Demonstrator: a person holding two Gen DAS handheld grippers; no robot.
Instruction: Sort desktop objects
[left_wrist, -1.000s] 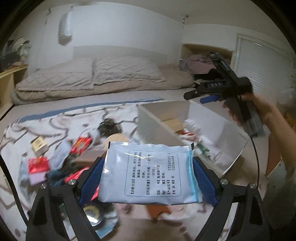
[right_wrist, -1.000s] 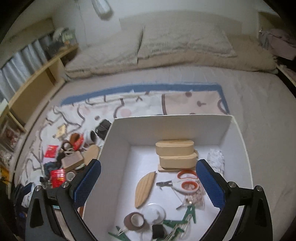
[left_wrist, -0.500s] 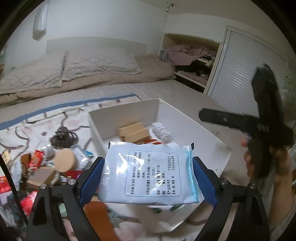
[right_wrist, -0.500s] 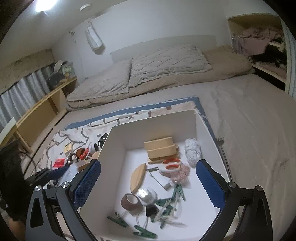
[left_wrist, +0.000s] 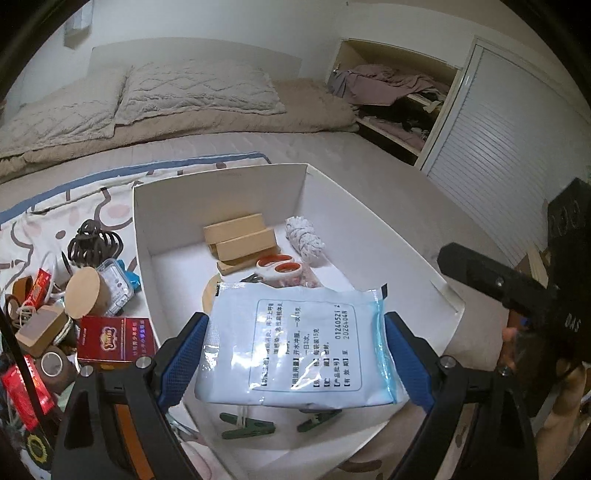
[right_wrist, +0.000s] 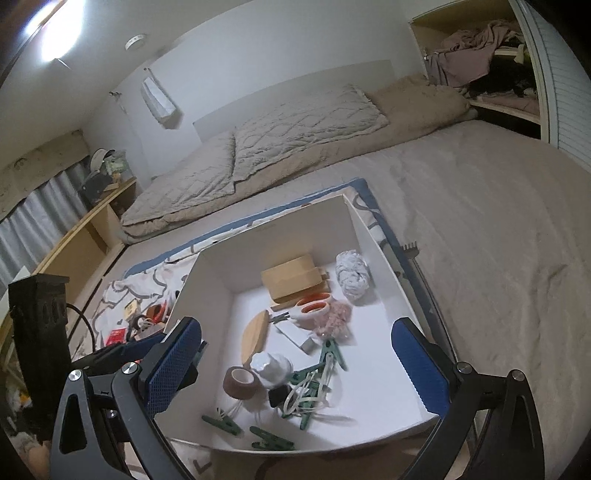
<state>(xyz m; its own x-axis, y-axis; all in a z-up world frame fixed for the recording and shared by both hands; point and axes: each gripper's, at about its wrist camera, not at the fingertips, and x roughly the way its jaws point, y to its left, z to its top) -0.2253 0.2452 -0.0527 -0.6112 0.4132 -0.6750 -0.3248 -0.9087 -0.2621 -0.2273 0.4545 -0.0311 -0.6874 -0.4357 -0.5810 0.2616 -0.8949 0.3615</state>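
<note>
Over the near half of the white box (left_wrist: 369, 229), the left tool (left_wrist: 295, 354) pinches a pale blue sachet (left_wrist: 295, 343) by its two short side edges, the packet lying flat with its long axis running across from pad to pad. The box floor lies straight below and ahead, so I judge the drop needs only the jaws to part. Off to the side, the right tool (right_wrist: 295, 369) is spread wide with nothing in it, hanging over the same box, which sits on the bed (right_wrist: 480, 221).

Counted in the box: two wooden blocks (left_wrist: 240, 236), one pair of scissors (left_wrist: 277, 267), one white cord bundle (left_wrist: 303, 234), one tape roll (right_wrist: 240, 380), and at least five green clothes pegs (right_wrist: 332, 350). Left of the box, a loose pile still waits; one red packet (left_wrist: 110, 338) lies nearest.
</note>
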